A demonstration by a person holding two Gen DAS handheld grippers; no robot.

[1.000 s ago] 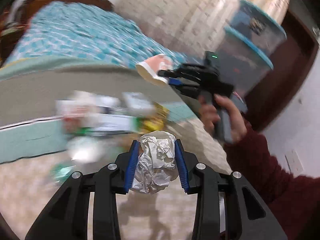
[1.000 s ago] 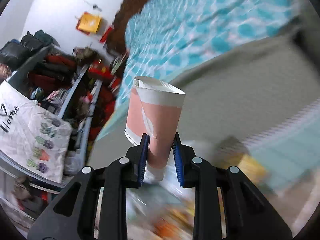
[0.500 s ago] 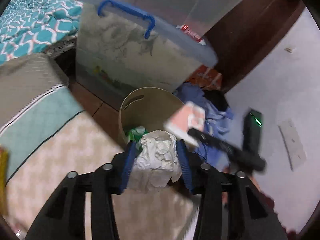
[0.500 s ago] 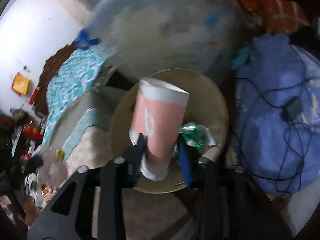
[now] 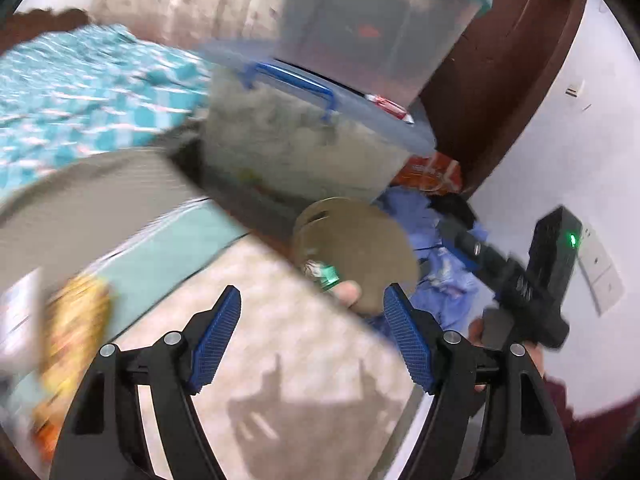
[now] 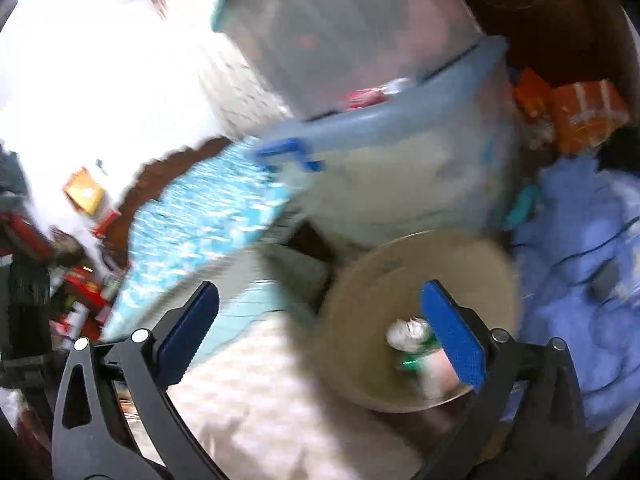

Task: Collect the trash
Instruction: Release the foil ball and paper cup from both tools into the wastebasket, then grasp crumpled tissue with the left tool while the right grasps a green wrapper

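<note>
Both views are motion-blurred. Left tool (image 5: pixel 312 312): jaws spread wide, nothing between the blue pads (image 5: pixel 214 336). Right tool (image 6: pixel 320 320): jaws likewise wide apart, holding nothing; seen from the left wrist view, it hangs at the right of the frame as a black body with a green light, gripped by a hand (image 5: pixel 486 326) in a dark red sleeve.

Round tan bin (image 5: pixel 372 240) stands on the floor, just beyond the edge of the pale patterned rug (image 5: pixel 304 360) and in front of a large translucent storage tub (image 5: pixel 304 148) with a blue handle. A second clear tub (image 5: pixel 376 20) with a teal rim sits stacked on top of that one.

Trash lies inside the bin: a crumpled white wad (image 6: pixel 408 330), a green shiny wrapper (image 6: pixel 412 358) touching it, and something pale pinkish (image 6: pixel 440 364) beside them, too blurred to identify.

Blue cloth (image 6: pixel 580 240) with a dark cable across it is heaped just beside the bin. A bed with a teal patterned cover (image 5: pixel 80 92) lies behind the rug. Yellow-orange packaging (image 5: pixel 76 328) smears across the left edge of the left wrist view.
</note>
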